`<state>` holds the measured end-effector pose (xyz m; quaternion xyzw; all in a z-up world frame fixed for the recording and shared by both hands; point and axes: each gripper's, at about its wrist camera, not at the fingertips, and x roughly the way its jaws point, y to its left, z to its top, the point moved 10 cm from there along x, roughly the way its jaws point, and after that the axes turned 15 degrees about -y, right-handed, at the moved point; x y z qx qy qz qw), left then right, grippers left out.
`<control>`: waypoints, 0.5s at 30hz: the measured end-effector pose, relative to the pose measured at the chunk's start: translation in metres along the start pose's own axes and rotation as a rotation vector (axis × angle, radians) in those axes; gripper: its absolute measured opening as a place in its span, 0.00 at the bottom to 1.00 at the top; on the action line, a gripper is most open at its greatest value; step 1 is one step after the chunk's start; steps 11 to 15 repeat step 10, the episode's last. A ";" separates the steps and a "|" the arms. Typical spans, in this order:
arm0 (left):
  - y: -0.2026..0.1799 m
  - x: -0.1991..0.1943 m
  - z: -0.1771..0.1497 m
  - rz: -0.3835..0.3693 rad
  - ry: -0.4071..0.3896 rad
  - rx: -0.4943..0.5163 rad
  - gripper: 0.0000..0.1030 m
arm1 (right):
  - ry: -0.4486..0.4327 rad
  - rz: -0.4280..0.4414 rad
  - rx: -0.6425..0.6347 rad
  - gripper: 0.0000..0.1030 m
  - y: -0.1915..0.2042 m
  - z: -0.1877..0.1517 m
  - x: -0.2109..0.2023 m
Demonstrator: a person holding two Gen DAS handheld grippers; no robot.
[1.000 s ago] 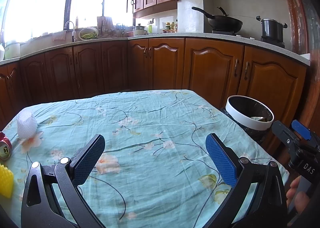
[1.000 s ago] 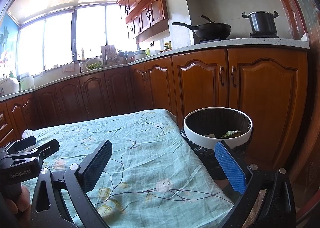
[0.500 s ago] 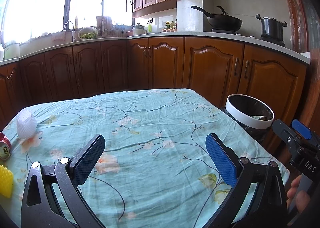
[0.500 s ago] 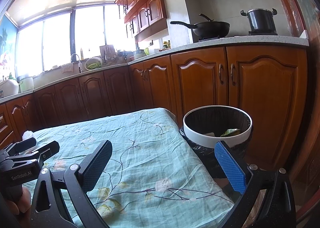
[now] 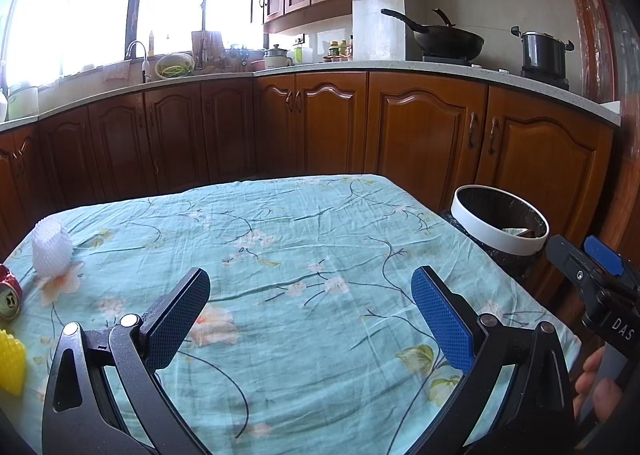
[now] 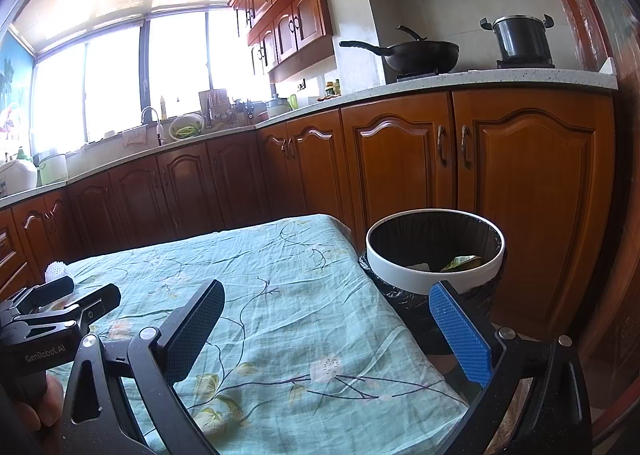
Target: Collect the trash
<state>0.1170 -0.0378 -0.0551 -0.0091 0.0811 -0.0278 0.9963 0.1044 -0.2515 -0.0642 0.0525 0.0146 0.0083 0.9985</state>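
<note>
Trash lies at the left edge of the floral-clothed table (image 5: 320, 239): a white foam fruit net (image 5: 51, 246), a yellow spiky piece (image 5: 11, 362) and a crushed red can (image 5: 9, 292). Beside the table's right edge stands the white-rimmed bin (image 6: 434, 251), scraps inside. Left gripper (image 5: 310, 315) and right gripper (image 6: 326, 329) hover spread wide, holding nothing.
</note>
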 end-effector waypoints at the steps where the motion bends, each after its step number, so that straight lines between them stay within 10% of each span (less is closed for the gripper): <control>1: 0.000 0.000 0.000 -0.001 0.000 0.000 1.00 | 0.001 0.000 0.001 1.00 0.000 0.000 0.000; 15: 0.002 0.002 -0.001 -0.008 0.004 -0.004 1.00 | 0.003 0.001 0.005 1.00 0.000 0.000 0.000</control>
